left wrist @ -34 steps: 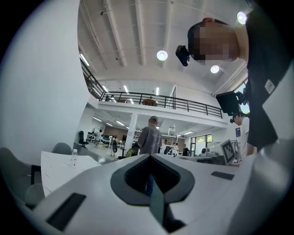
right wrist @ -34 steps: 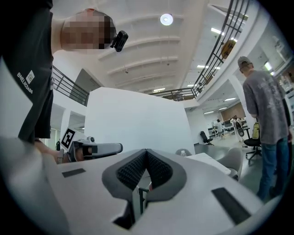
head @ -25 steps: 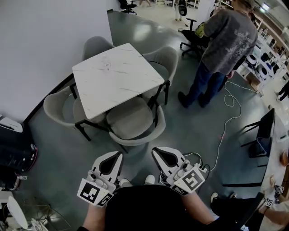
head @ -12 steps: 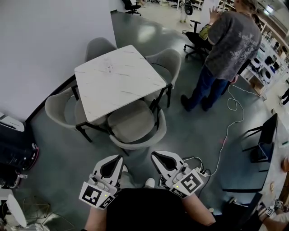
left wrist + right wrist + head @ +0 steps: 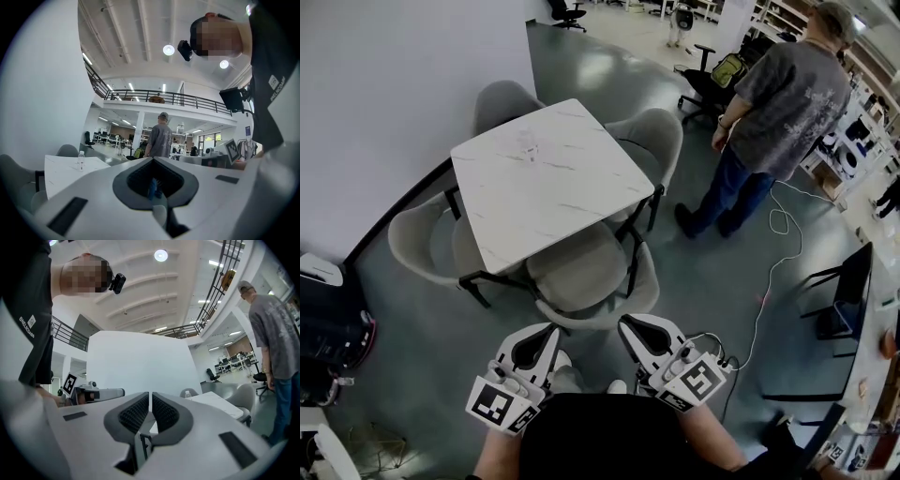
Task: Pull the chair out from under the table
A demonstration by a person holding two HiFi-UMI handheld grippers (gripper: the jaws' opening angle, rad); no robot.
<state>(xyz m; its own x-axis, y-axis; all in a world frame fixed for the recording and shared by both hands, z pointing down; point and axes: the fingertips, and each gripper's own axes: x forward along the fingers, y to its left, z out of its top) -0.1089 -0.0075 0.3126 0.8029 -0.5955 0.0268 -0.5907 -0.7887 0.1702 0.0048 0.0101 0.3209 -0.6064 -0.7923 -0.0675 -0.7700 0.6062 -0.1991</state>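
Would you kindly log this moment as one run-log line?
phase: pre-grasp | left hand-held gripper: shut, empty | right hand-held gripper: shut, empty | near chair: partly under table, untouched

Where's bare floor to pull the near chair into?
Free: floor right of near chair, up to the cable; floor this side of left chair. Tabletop bare but for a bottle. Crowded: chairs tucked round it; person past the cable.
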